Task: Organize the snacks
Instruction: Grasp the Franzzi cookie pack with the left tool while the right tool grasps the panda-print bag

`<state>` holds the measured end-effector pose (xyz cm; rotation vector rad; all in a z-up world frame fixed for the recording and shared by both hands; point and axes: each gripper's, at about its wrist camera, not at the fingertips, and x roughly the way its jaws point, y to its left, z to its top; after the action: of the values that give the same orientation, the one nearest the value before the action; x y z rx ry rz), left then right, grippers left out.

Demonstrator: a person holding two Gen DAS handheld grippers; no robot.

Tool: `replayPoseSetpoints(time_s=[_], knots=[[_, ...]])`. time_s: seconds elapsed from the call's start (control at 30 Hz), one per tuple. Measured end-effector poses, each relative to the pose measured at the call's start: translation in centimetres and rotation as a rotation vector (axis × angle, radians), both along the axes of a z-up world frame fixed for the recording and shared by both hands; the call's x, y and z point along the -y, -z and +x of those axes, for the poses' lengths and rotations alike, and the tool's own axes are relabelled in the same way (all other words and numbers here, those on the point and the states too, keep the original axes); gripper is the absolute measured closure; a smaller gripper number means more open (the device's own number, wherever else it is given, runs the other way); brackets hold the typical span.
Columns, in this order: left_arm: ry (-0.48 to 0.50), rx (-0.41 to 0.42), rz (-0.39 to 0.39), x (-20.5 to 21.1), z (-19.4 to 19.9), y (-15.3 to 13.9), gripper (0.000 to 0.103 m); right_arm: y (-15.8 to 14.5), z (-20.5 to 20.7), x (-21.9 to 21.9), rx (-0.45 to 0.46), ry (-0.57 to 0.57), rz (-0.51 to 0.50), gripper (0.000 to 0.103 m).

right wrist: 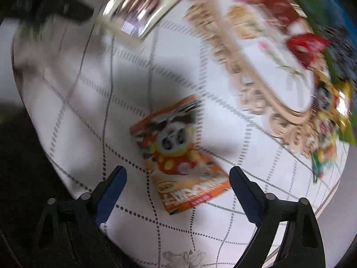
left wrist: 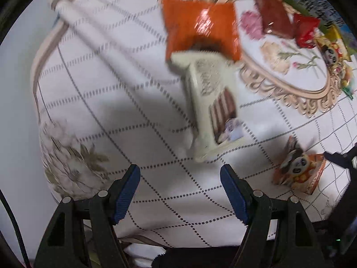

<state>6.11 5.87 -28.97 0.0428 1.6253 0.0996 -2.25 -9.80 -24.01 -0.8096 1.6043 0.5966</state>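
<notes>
Snacks lie on a counter (left wrist: 133, 102) under a white checked cloth. A cream box (left wrist: 212, 102) rests just beyond the left gripper (left wrist: 179, 192), its far end touching an orange bag (left wrist: 200, 26) that overlaps the ornate tray (left wrist: 290, 89). The tray holds a brown packet (left wrist: 273, 15) and a red one (left wrist: 304, 28). A panda box (right wrist: 178, 156) lies between the right gripper's (right wrist: 177, 193) fingers. Both grippers' fingers stand apart, gripping nothing.
</notes>
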Motion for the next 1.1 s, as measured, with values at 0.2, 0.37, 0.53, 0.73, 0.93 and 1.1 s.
replayPoseSetpoints(time_s=[0.2,0.37,0.53,0.73,0.93,1.1], knots=[[-0.064,0.001,-0.063,-0.5,0.9,0.6,0.03,2.3,1.0,0.7,0.003,0.053,-0.037,0.041],[-0.095,0.016,-0.123,0.1,3.6,0.4,0.03,0.2,7.5,7.7,-0.022,0.589,0.126,0.043],[-0.032,-0.021,-0.102,2.8,5.8,2.6,0.03,-0.1,10.8,17.4,-0.058,1.147,0.306,0.043],[0.075,-0.022,-0.08,7.4,7.7,4.9,0.051,0.5,11.1,20.8,-0.099,1.294,0.358,0.033],[0.161,-0.01,-0.147,12.5,7.9,3.9,0.05,-0.6,9.5,19.9,-0.056,1.261,0.34,0.029],[0.107,-0.052,-0.216,13.2,9.1,5.0,0.048,-1.8,11.9,18.9,-0.036,1.229,0.321,0.029]])
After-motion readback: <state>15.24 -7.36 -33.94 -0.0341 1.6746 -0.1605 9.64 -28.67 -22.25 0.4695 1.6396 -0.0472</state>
